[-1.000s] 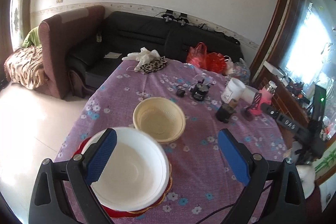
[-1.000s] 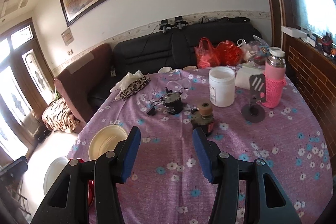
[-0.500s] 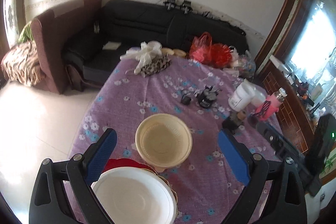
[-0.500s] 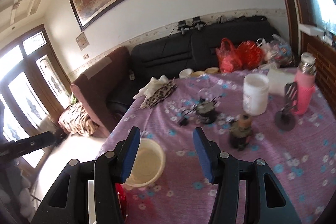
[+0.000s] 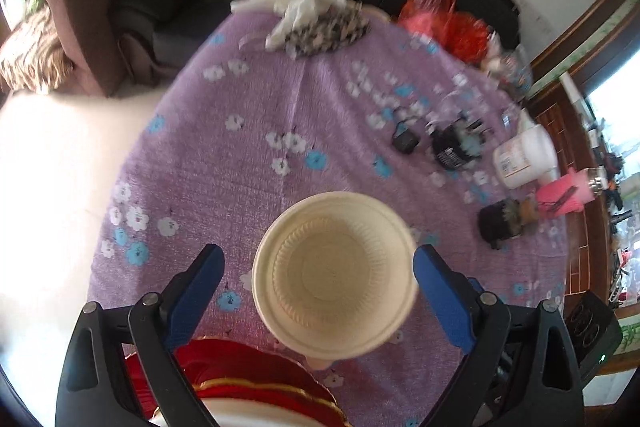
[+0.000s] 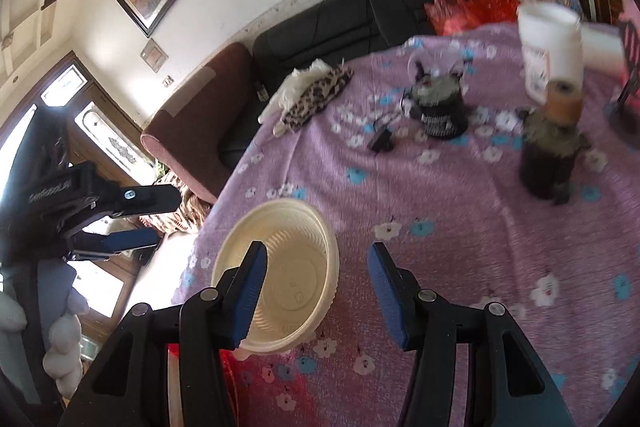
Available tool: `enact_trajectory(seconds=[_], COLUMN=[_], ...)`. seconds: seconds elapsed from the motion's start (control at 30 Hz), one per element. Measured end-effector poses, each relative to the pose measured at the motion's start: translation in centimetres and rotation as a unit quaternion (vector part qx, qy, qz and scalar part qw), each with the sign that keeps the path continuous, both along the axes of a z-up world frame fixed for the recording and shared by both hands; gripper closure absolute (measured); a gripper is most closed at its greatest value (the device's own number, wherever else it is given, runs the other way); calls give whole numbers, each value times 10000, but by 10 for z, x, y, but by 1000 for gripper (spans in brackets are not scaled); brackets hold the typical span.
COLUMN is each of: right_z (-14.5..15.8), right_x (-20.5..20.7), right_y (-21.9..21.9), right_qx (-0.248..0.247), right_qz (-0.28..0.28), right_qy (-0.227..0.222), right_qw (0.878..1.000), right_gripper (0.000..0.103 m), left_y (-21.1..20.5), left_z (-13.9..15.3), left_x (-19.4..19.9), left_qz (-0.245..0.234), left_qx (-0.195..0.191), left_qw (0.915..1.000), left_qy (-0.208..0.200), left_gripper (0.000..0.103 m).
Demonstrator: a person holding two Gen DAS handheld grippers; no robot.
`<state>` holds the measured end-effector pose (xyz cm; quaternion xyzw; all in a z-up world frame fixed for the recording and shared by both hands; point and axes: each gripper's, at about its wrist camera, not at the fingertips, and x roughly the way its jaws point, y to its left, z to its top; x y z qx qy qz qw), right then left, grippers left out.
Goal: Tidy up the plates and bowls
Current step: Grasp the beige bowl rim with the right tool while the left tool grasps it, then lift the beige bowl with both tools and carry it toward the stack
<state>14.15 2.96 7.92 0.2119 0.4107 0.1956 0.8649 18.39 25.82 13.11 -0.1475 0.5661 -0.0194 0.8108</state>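
Above the cream bowl [image 5: 334, 273] on the purple tablecloth [image 5: 248, 131], left gripper [image 5: 318, 291] and right gripper [image 6: 316, 291] hover, fingers spread, gripping nothing.

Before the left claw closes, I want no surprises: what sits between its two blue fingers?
Only the cream ribbed plastic bowl on the purple flowered tablecloth, seen in the left wrist view.

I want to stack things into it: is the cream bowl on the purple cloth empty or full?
Empty. The cream bowl stands upright, and both views show its bare ribbed inside and flat bottom.
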Motion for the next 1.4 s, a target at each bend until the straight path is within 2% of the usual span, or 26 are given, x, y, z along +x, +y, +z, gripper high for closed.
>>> enact_trajectory(seconds=[0.13,0.33,0.47,0.67,0.87,0.97,1.17,1.27,1.4], right_z=[-16,-30,-35,-42,-51,-59,-69,-68,-65], right_x=[10,17,20,24,28,31,34,32,32], right_y=[5,12,19,28,31,30,18,12,1], right_qx=[45,53,55,116,185,273,284,267,280], right_qz=[65,218,357,521,627,655,464,322,114], right_qy=[126,225,254,311,414,548,786,813,792], right_qw=[9999,9995,9990,9981,9970,9960,9954,9958,9964], right_gripper=[46,46,46,46,48,53,81,84,91], left_y=[3,3,-4,-17,-31,-38,-61,-71,-82], left_z=[-27,-48,-59,-82,-90,-90,-85,-80,-65], left_x=[20,41,53,61,61,61,59,57,44], left_qz=[74,6,-178,-459,-715,-800,-899,-893,-862], left_qx=[123,240,429,639,907,1012,1273,1384,1342], left_qw=[9991,9969,9944,9875,9827,9810,9780,9776,9806], left_qy=[403,746,950,1364,1450,1450,1386,1311,1135], left_gripper=[8,9,16,38,42,44,45,54,62])
